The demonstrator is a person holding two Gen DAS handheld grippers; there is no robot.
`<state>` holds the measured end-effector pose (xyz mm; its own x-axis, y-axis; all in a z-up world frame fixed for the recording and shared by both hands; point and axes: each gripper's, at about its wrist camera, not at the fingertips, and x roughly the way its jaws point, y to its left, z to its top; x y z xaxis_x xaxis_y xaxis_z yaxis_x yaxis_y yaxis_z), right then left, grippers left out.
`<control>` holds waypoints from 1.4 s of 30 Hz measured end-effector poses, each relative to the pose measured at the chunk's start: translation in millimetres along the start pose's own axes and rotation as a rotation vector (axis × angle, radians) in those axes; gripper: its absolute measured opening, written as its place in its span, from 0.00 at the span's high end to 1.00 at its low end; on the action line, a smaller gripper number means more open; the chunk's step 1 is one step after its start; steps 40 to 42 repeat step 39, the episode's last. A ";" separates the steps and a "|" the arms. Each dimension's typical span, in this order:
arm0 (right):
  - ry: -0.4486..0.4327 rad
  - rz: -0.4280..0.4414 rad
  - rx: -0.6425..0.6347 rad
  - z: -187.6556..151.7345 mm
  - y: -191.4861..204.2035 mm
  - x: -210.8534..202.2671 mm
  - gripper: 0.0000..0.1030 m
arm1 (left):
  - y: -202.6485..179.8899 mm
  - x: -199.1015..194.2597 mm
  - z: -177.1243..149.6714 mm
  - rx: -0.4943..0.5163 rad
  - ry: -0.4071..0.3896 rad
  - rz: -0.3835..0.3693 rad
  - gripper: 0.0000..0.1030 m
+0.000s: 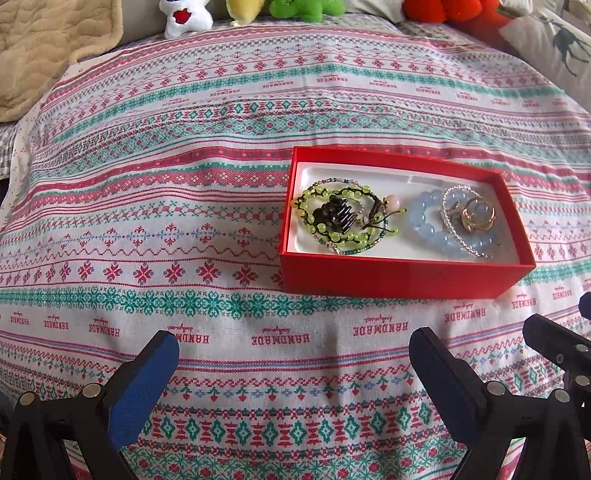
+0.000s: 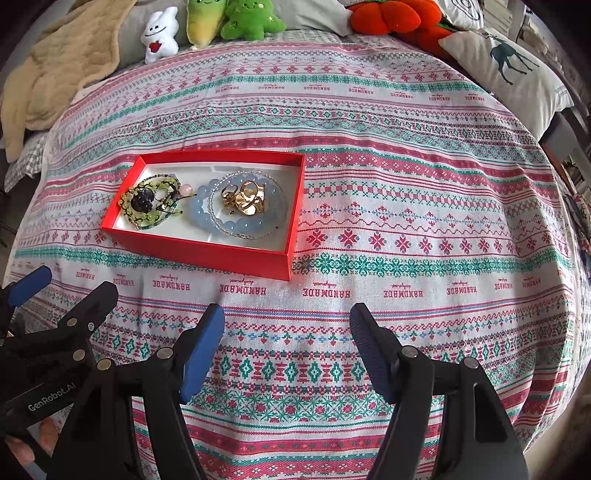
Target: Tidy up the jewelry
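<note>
A red box [image 1: 402, 278] with a white lining sits on the patterned cloth; it also shows in the right wrist view [image 2: 207, 253]. Its left half holds a green bead bracelet [image 1: 314, 218] and a dark hair claw [image 1: 332, 218]. Its right half holds a pale blue bead bracelet [image 1: 424, 229], a clear bead strand [image 1: 454, 192] and gold rings [image 1: 478, 216] [image 2: 247, 201]. My left gripper [image 1: 293, 354] is open and empty, in front of the box. My right gripper [image 2: 288, 332] is open and empty, in front and to the right of the box. The left gripper's fingers [image 2: 92, 299] show at the left of the right wrist view.
Plush toys [image 2: 251, 18] line the far edge of the cloth. A beige blanket [image 2: 62, 62] lies at the far left. A deer-print cushion [image 2: 509, 70] lies at the far right. The patterned cloth [image 2: 406, 206] stretches out to the right of the box.
</note>
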<state>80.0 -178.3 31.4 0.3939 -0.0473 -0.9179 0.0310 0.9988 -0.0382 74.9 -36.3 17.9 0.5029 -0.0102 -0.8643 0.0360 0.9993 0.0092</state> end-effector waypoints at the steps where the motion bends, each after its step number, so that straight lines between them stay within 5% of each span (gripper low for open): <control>1: -0.001 0.000 0.001 0.4 -0.3 -0.2 0.29 | 0.0 0.5 0.2 -0.002 0.001 0.000 0.01; 28: -0.011 0.000 0.000 -0.3 -1.5 -3.7 0.29 | 2.7 0.9 -4.1 -0.003 0.004 0.021 0.01; 42: -0.013 -0.041 -0.041 -12.7 1.7 5.3 0.29 | 8.2 10.7 -37.2 -0.042 0.057 -0.002 0.01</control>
